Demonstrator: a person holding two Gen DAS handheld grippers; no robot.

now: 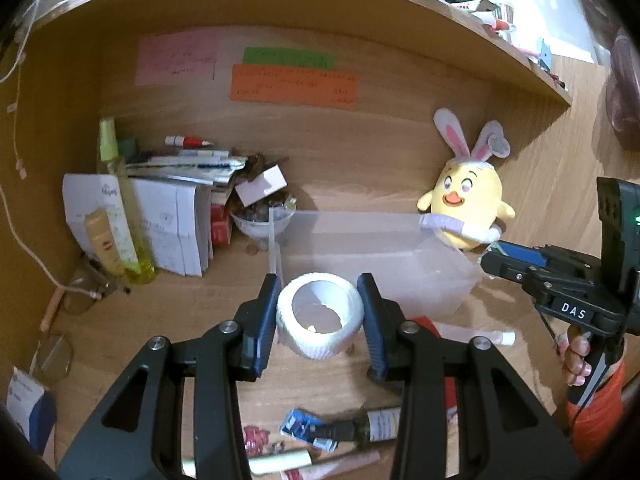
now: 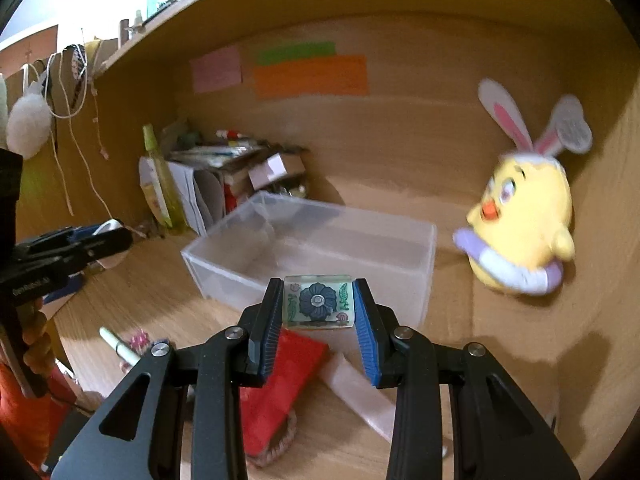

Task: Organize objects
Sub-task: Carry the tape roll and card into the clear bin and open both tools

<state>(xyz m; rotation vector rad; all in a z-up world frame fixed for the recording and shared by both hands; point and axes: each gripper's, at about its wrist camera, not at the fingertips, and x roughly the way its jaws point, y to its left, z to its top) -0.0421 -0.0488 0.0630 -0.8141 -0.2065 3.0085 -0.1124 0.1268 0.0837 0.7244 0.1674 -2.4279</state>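
Observation:
My left gripper (image 1: 320, 316) is shut on a white ribbed roll of tape (image 1: 320, 322), held above the wooden desk in front of a clear plastic box (image 1: 376, 256). In the right wrist view, my right gripper (image 2: 318, 306) is shut on a small clear tile with a blue flower print (image 2: 318, 302), held above the near wall of the same clear plastic box (image 2: 312, 248). The box looks empty. The right gripper (image 1: 516, 270) also shows at the right edge of the left wrist view, and the left gripper (image 2: 80, 244) shows at the left of the right wrist view.
A yellow chick plush with bunny ears (image 1: 466, 204) leans on the back right wall. Papers, bottles and a small bowl (image 1: 160, 216) crowd the back left. A red booklet (image 2: 280, 380), pens, tubes and a small brown bottle (image 1: 372, 426) lie on the near desk. A shelf overhangs.

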